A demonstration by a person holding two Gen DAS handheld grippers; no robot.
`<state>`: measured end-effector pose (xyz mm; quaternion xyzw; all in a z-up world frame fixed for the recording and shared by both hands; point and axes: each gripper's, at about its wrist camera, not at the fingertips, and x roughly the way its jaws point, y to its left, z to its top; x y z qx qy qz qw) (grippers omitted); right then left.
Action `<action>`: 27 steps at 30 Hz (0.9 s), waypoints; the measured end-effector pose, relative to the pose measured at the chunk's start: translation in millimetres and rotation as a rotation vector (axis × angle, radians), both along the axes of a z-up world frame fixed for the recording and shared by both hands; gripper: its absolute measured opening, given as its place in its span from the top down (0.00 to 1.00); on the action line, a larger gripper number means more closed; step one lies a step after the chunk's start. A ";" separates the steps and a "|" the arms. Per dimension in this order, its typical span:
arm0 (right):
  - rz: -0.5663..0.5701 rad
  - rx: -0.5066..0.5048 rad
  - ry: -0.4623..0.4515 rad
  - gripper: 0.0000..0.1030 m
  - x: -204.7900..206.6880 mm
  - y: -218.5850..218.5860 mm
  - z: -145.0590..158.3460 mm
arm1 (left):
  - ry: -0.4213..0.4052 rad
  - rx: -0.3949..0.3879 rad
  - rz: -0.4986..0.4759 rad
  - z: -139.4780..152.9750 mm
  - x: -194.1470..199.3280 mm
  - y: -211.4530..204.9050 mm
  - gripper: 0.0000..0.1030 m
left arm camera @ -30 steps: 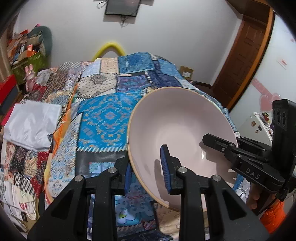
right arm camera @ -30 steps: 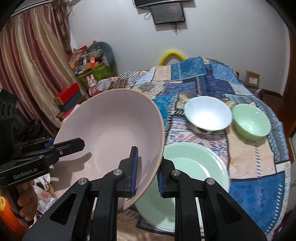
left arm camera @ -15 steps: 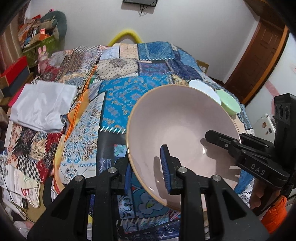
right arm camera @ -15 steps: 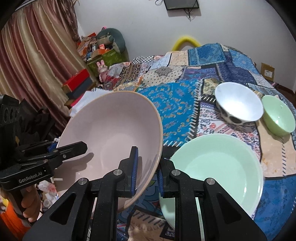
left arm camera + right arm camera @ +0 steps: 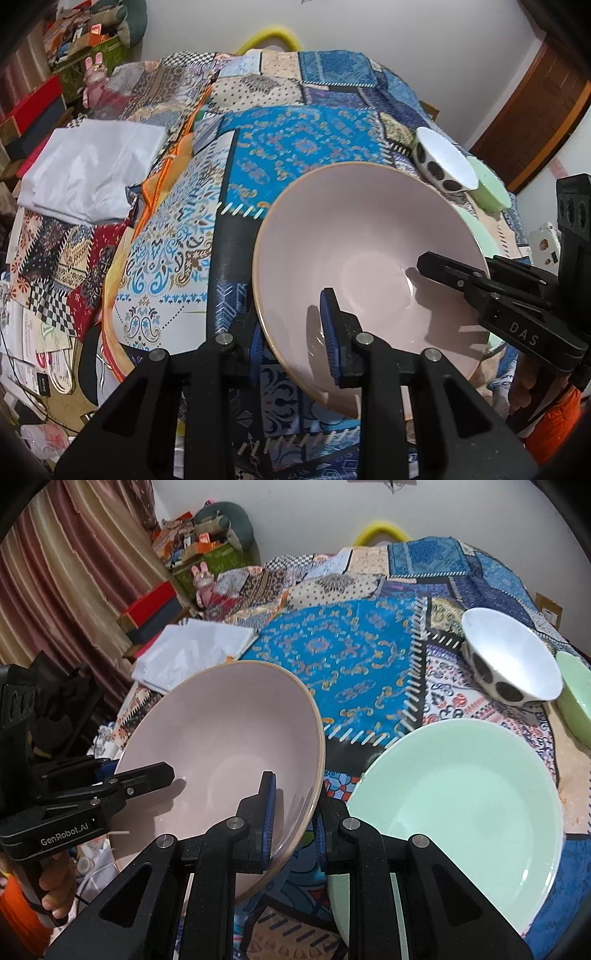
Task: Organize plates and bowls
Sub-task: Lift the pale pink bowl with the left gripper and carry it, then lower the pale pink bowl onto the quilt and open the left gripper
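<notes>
A large pink bowl (image 5: 362,258) (image 5: 221,738) hangs tilted above the near edge of the patchwork-covered table. My left gripper (image 5: 291,332) is shut on its left rim, one blue pad inside and one outside. My right gripper (image 5: 293,819) is shut on the opposite rim. Each gripper shows in the other's view, the right gripper (image 5: 436,266) at the bowl's right and the left gripper (image 5: 147,771) at its left. A pale green plate (image 5: 454,805) lies on the table just right of the bowl. Behind it stand a white bowl with black spots (image 5: 513,657) (image 5: 443,166) and a small green bowl (image 5: 576,698) (image 5: 491,188).
The patchwork cloth (image 5: 303,155) covers the whole table. A folded white cloth (image 5: 88,173) lies at its left side. Boxes and clutter (image 5: 155,609) stand by the curtain on the left, with papers on the floor (image 5: 37,332). A wooden door (image 5: 535,110) is at the right.
Both grippers have come down toward the table with the pink bowl held between them. The green plate now looms larger and closer in the right wrist view.
</notes>
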<state>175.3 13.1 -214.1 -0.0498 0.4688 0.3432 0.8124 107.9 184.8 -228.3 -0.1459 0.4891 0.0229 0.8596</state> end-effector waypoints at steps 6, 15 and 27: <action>0.027 -0.036 0.016 0.84 3.0 9.6 -12.5 | 0.030 0.002 0.022 -12.9 2.0 7.4 0.73; 0.049 -0.069 0.013 0.84 7.9 17.9 -18.7 | 0.037 0.039 0.035 -21.8 4.9 12.6 0.73; 0.038 -0.084 0.009 0.81 10.2 8.8 -15.1 | 0.037 0.051 0.036 -21.3 6.9 11.0 0.73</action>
